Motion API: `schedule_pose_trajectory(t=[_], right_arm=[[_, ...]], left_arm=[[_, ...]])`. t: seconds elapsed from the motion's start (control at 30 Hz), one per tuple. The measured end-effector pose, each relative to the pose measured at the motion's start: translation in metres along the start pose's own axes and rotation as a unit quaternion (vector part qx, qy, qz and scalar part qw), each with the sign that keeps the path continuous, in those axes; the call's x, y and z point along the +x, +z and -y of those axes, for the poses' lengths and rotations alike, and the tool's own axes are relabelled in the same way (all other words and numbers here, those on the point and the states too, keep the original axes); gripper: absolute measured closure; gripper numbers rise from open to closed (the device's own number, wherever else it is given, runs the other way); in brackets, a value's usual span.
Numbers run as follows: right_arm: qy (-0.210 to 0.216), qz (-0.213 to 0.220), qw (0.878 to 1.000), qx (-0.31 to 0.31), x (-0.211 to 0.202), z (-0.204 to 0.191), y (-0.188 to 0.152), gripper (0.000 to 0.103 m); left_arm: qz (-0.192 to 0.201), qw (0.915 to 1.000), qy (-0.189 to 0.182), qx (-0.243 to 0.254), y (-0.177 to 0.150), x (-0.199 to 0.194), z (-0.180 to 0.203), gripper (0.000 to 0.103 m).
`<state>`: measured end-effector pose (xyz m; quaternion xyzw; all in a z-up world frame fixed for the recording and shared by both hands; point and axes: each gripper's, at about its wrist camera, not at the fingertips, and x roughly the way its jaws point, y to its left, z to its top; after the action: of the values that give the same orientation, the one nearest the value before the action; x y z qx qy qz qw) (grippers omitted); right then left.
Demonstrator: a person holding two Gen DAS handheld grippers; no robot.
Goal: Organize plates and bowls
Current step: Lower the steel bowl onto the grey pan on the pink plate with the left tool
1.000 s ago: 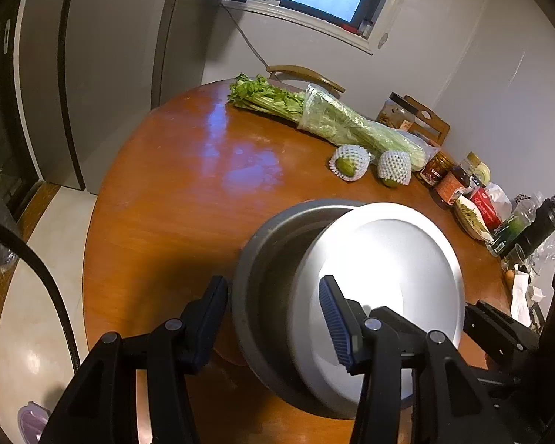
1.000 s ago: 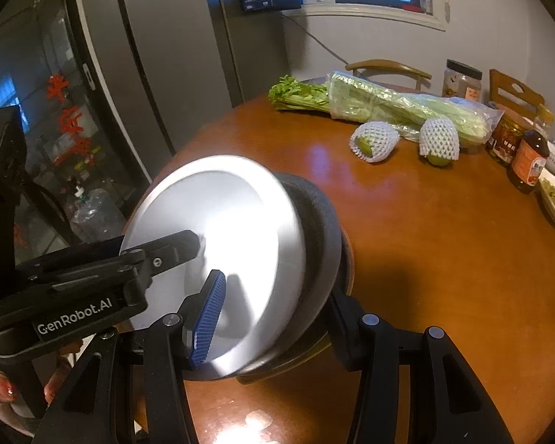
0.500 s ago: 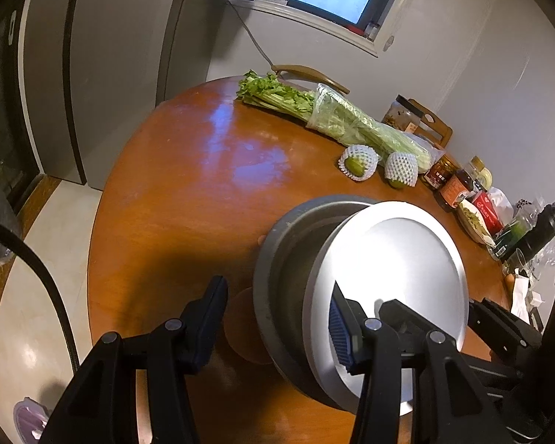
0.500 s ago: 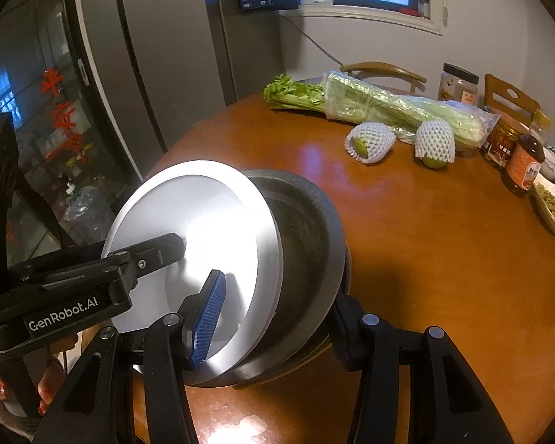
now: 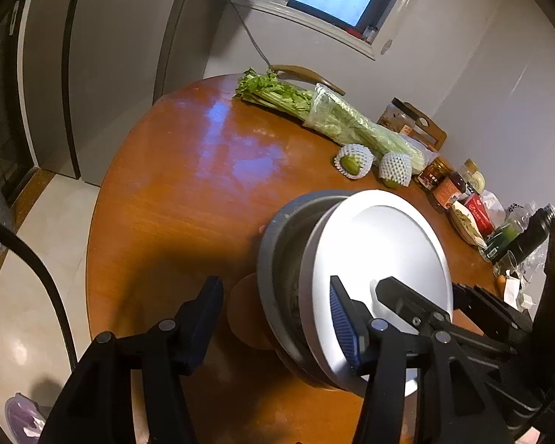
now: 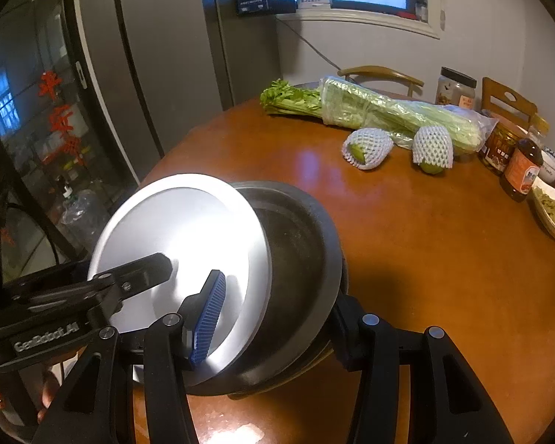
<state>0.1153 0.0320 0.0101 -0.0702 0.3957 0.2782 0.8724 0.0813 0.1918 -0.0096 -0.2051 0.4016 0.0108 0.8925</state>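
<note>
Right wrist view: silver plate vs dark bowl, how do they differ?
The silver plate is bright and nearly flat; the dark bowl is matte grey and deeper. The silver plate sits in front, partly covering the dark bowl's mouth and shifted left of it. Shared: both are round, steeply tilted, and between the fingers of the right hand-held gripper.

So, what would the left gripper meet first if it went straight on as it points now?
Probably the dark bowl, whose rim stands inside the open left gripper; depth is unclear.
</note>
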Motion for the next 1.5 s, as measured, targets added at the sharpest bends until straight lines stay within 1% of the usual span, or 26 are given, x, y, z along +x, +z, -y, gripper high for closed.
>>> schedule_pose_trajectory(t=[0.17, 0.27, 0.4, 0.6, 0.67, 0.83, 1.07, 1.23, 1.37, 1.43, 1.5], right_arm=[[-0.008, 0.004, 1.000, -0.003, 0.002, 0.001, 0.000, 0.050], [-0.012, 0.008, 1.000, -0.003, 0.002, 0.002, 0.000, 0.050], [-0.013, 0.009, 1.000, -0.005, 0.001, 0.001, 0.001, 0.050], [-0.013, 0.015, 1.000, -0.014, -0.002, -0.001, 0.001, 0.050], [-0.013, 0.016, 1.000, -0.018, -0.002, -0.002, 0.001, 0.050], [-0.017, 0.013, 1.000, -0.017, 0.000, -0.001, 0.001, 0.050], [-0.031, 0.016, 0.999, -0.017, -0.003, 0.001, 0.000, 0.050], [-0.039, 0.022, 0.999, -0.017, -0.005, 0.003, 0.000, 0.050], [-0.036, 0.024, 0.999, -0.009, -0.006, 0.010, 0.000, 0.050], [-0.037, 0.025, 0.999, -0.004, -0.007, 0.014, 0.000, 0.050], [-0.042, 0.027, 0.999, -0.003, -0.008, 0.016, -0.001, 0.050]], left_arm=[[-0.004, 1.0000, -0.007, -0.004, -0.002, 0.001, -0.002, 0.040], [-0.009, 0.9998, -0.011, -0.012, -0.002, 0.005, -0.004, 0.039], [-0.012, 0.9998, -0.008, -0.012, -0.003, 0.004, -0.003, 0.038], [-0.011, 0.9998, -0.015, -0.010, -0.006, -0.003, -0.005, 0.037], [-0.014, 0.9998, -0.012, -0.013, -0.008, -0.002, -0.005, 0.035], [-0.024, 0.9995, -0.011, -0.019, -0.007, 0.006, -0.007, 0.034], [-0.033, 0.9989, -0.023, -0.025, -0.004, 0.015, -0.007, 0.032], [-0.040, 0.9984, -0.027, -0.028, -0.003, 0.021, -0.006, 0.032], [-0.046, 0.9978, -0.035, -0.031, -0.002, 0.028, -0.001, 0.033], [-0.047, 0.9979, -0.036, -0.027, -0.002, 0.030, 0.003, 0.034], [-0.050, 0.9978, -0.039, -0.022, -0.002, 0.033, 0.007, 0.037]])
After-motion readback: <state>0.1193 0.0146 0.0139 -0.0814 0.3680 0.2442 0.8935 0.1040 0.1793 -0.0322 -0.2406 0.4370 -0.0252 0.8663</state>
